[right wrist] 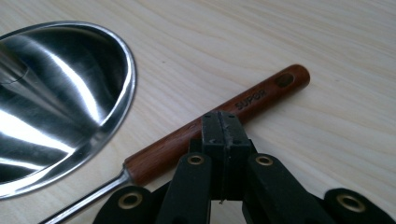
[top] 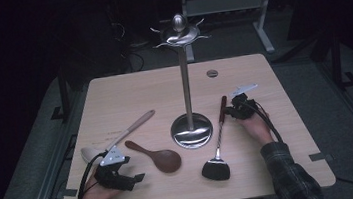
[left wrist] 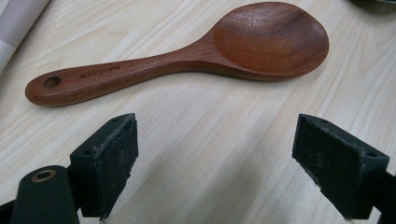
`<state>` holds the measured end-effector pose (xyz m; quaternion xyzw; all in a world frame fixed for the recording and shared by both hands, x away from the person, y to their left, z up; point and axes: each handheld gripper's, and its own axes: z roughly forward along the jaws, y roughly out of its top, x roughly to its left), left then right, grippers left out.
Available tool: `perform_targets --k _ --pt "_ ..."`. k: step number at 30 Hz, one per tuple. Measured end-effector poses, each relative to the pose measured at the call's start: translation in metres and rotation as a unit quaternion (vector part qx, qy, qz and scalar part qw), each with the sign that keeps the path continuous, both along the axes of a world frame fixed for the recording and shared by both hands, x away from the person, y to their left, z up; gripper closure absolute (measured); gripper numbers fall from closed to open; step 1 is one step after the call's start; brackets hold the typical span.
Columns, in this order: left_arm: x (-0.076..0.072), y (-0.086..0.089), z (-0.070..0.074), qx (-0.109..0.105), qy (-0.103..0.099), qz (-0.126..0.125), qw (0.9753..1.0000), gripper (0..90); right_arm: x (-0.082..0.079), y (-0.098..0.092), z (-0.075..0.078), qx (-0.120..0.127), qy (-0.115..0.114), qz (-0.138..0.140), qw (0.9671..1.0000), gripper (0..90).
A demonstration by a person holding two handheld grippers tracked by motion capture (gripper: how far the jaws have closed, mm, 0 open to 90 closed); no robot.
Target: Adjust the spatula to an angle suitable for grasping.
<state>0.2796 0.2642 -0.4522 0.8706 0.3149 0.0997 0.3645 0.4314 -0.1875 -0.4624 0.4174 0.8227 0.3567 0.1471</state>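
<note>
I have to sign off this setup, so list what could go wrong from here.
1. The right gripper is shut right beside the spatula, on its wooden handle side; it may nudge the spatula instead of gripping it.
2. The stand is tall on a small base close to that handle; a swing could knock it.
3. The left gripper is open short of the wooden spoon, which could slide when pinched.

Left gripper (left wrist: 215,158) jaws gape; right gripper (right wrist: 223,128) jaws closed.
</note>
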Motion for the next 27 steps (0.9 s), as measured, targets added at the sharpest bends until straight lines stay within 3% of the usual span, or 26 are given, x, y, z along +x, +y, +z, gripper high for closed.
perform_targets --k 16,21,22,23,27 --pt "0.000 -0.001 -0.001 0.001 0.001 -0.002 1.0000 13.9 -0.004 0.020 -0.001 0.008 -0.001 0.048 0.9988 90.0" --pt "0.000 -0.001 -0.001 0.002 0.004 -0.003 1.0000 13.9 -0.008 0.019 0.005 0.015 0.000 0.049 0.9987 90.0" --pt "0.000 -0.001 -0.001 0.001 0.003 -0.002 1.0000 13.9 -0.012 0.018 0.009 0.020 0.001 0.051 0.9985 90.0" --pt "0.000 -0.001 -0.001 0.001 0.003 -0.002 1.0000 13.9 -0.023 0.021 0.017 0.014 0.004 0.073 0.9972 90.0" --pt "0.000 -0.001 -0.001 0.003 0.004 -0.001 1.0000 13.9 -0.046 0.031 0.026 0.007 0.010 0.112 0.9936 90.0"
